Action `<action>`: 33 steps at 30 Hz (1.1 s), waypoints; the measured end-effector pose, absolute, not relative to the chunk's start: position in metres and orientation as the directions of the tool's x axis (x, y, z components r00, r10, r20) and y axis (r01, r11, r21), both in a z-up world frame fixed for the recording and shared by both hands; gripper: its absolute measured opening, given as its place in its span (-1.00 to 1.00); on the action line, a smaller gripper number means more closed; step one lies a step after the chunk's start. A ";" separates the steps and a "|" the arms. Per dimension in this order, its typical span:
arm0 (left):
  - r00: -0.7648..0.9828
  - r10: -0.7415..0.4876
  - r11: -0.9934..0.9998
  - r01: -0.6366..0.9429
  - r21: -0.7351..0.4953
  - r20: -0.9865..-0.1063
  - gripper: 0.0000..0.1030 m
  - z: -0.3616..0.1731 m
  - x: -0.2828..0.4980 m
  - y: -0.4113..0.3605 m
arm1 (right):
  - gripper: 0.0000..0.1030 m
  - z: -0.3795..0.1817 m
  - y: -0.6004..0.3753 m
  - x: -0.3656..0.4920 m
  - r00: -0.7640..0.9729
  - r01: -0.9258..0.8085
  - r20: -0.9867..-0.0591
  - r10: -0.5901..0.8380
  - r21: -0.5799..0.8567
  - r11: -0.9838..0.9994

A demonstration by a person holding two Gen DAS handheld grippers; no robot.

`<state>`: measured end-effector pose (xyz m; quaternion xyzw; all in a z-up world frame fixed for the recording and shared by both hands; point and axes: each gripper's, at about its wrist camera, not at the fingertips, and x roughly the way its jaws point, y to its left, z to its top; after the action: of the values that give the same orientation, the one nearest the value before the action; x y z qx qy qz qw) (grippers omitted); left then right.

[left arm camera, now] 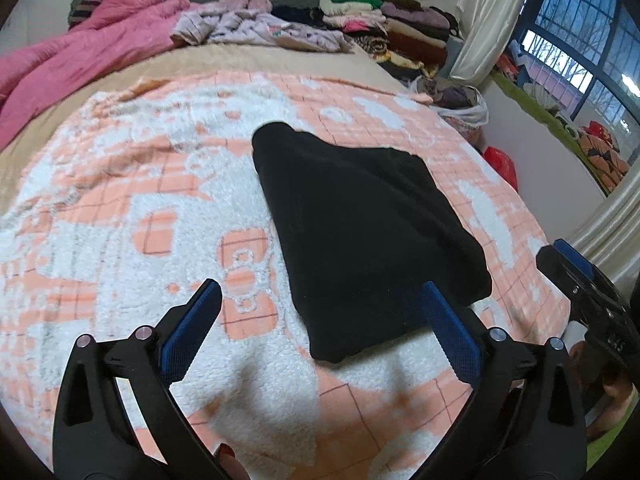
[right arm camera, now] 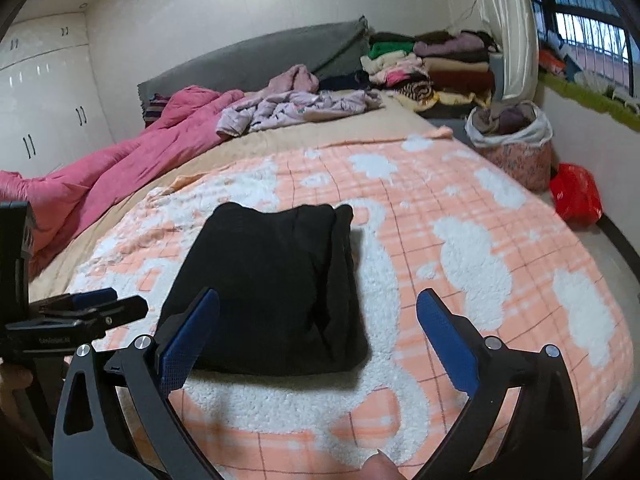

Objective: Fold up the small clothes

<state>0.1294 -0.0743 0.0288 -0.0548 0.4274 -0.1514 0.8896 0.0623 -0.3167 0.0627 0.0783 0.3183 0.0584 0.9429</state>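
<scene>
Here the folded black garment (left arm camera: 360,232) lies flat on the peach-and-white fleece blanket (left arm camera: 120,200) that covers the near part of the bed, a compact dark bundle with its layered edges showing along one side in the right wrist view. The left gripper (left arm camera: 320,300) hangs above the blanket with its blue-padded fingers (left arm camera: 188,336) spread wide; its right finger stands in front of the near corner of the garment, but nothing is pinched between the pads. The right gripper (right arm camera: 318,312) is likewise spread to its widest, its left finger overlapping the near edge of the garment in the picture and its right finger over bare blanket; it too grips nothing. Each tool shows at the edge of the other's view, side by side at the near end of the bed.

Further up the bed a pink quilt (right arm camera: 120,160) lies rumpled along the left side, and a heap of pale lilac clothes (right arm camera: 296,104) sits loose near the grey headboard (right arm camera: 256,60). Stacks of folded clothes (right arm camera: 440,68) stand at the far right corner beside a white curtain (right arm camera: 512,28). On the floor next to the bed are a floral laundry basket (right arm camera: 516,148) full of clothes and a red plastic bag (right arm camera: 576,196)
</scene>
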 end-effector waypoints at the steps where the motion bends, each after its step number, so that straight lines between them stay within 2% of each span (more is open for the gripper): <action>1: 0.596 -0.312 0.950 0.222 -0.222 -0.740 0.81 0.031 0.127 -0.074 | 0.91 0.064 -0.316 0.060 0.795 -0.061 -0.586 0.156 0.180 0.982; 17: 0.675 -0.262 0.965 0.208 -0.162 -0.690 0.81 0.047 0.080 -0.055 | 0.91 0.082 -0.302 0.013 0.836 -0.089 -0.527 0.153 0.145 0.985; 33: 0.652 -0.233 0.971 0.192 -0.139 -0.722 0.81 0.020 0.048 -0.042 | 0.91 0.046 -0.286 -0.020 0.797 -0.095 -0.585 0.148 0.121 0.988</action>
<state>0.0483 -0.0419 0.0196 -0.0251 0.4006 -0.1169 0.9084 -0.0202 -0.2861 0.0461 0.0427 0.3117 0.0642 0.9470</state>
